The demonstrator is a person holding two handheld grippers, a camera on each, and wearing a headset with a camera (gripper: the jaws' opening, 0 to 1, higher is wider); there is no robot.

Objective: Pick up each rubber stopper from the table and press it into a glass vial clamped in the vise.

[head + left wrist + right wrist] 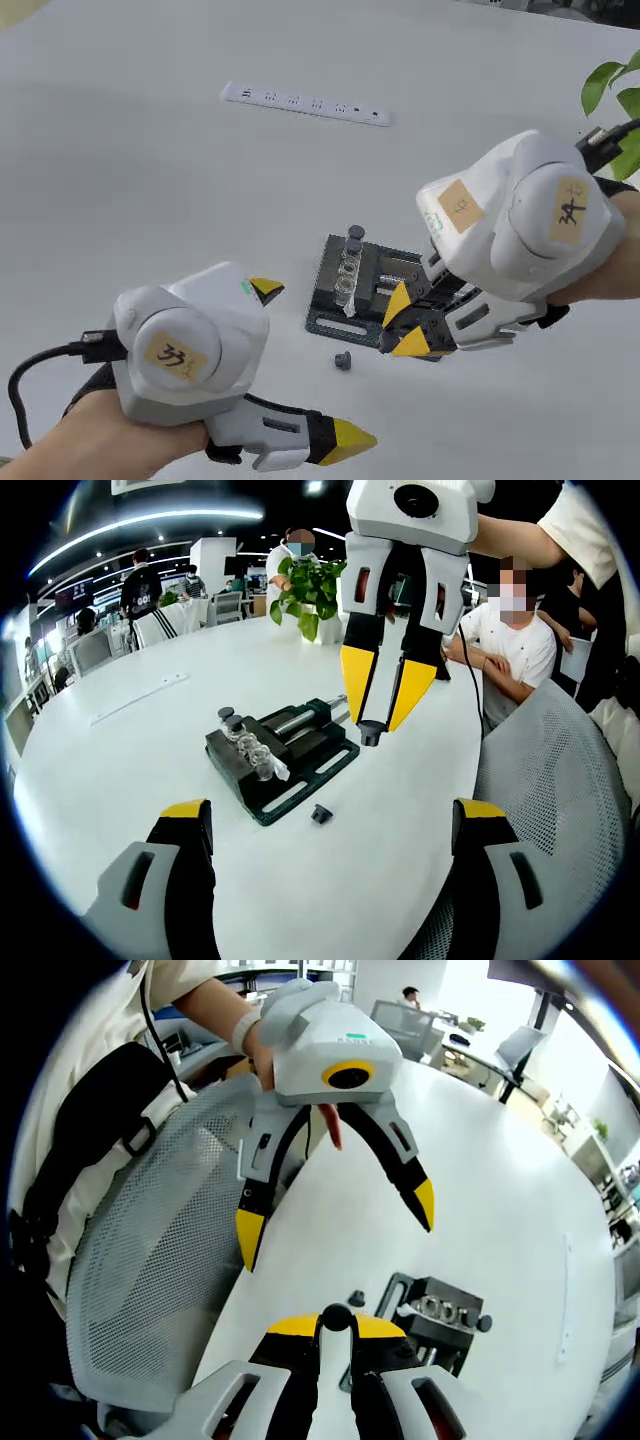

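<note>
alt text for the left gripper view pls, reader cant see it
The right gripper hangs over a white table, shut on a dark rubber stopper, beside a black vise clamping glass vials. A second stopper lies loose on the table in front of the vise, and the left gripper stands open at the bottom.

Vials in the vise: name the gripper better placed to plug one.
Right. The right gripper is shut on a stopper close by the vise; the left gripper hangs open and empty.

We see a big white table (150,190). On it lie a plug strip (305,103), a dark vise (385,270) and one stopper (343,360).
</note>
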